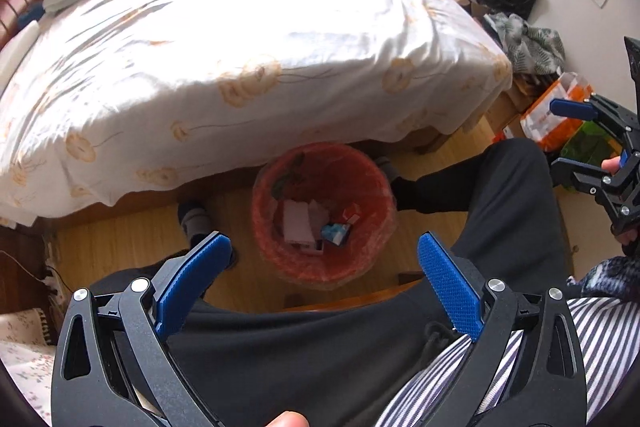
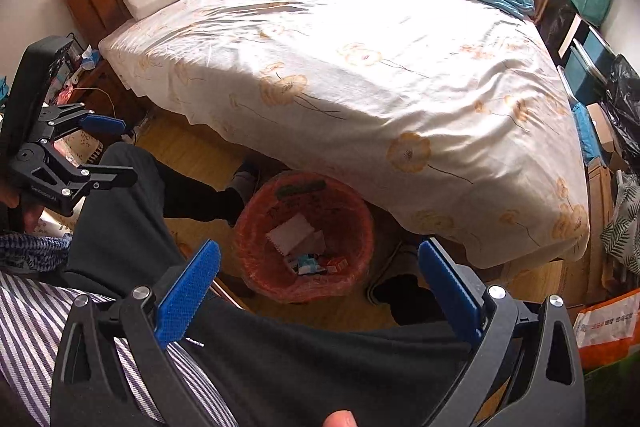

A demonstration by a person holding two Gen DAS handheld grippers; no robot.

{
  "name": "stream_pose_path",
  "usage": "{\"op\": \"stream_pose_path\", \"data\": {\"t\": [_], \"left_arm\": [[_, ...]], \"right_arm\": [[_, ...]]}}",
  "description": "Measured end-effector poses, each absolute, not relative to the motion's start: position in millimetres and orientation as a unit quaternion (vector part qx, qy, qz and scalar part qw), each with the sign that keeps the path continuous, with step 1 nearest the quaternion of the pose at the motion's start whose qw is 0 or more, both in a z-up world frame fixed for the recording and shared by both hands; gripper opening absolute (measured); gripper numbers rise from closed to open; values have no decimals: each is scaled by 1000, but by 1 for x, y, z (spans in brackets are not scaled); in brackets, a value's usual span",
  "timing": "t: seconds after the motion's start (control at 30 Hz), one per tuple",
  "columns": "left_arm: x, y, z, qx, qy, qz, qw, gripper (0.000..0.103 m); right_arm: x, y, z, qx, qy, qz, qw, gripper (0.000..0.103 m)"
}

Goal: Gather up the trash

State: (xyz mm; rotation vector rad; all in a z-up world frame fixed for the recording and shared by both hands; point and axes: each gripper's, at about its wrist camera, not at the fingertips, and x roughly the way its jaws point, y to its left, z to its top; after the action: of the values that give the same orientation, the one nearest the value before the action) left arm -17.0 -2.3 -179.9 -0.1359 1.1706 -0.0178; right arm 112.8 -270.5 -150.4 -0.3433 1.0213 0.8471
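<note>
We hold the left gripper (image 1: 324,259) and right gripper (image 2: 320,267) spread and empty, red bin (image 1: 324,215) of paper scraps (image 1: 298,225) just beyond both, bed (image 1: 240,39) farther ahead.

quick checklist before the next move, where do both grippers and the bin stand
1. Left gripper open, holding nothing: ok.
2. Right gripper open, holding nothing: ok.
3. Bin upright on the floor by the bed, between the person's feet: ok.
4. Room left in the bin, only paper scraps and small cartons at the bottom: ok.
5. More loose trash within reach: cannot tell.
6. Bed top free of trash: cannot tell, part is washed out by glare.
</note>
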Motion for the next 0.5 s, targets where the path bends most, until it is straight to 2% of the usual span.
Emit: {"op": "stream_pose_path", "data": {"t": [0.5], "left_arm": [[-43,-2,-173,-94,563,24,821,97]], "right_arm": [[93,-279,-145,-115,503,369,773,98]]}}
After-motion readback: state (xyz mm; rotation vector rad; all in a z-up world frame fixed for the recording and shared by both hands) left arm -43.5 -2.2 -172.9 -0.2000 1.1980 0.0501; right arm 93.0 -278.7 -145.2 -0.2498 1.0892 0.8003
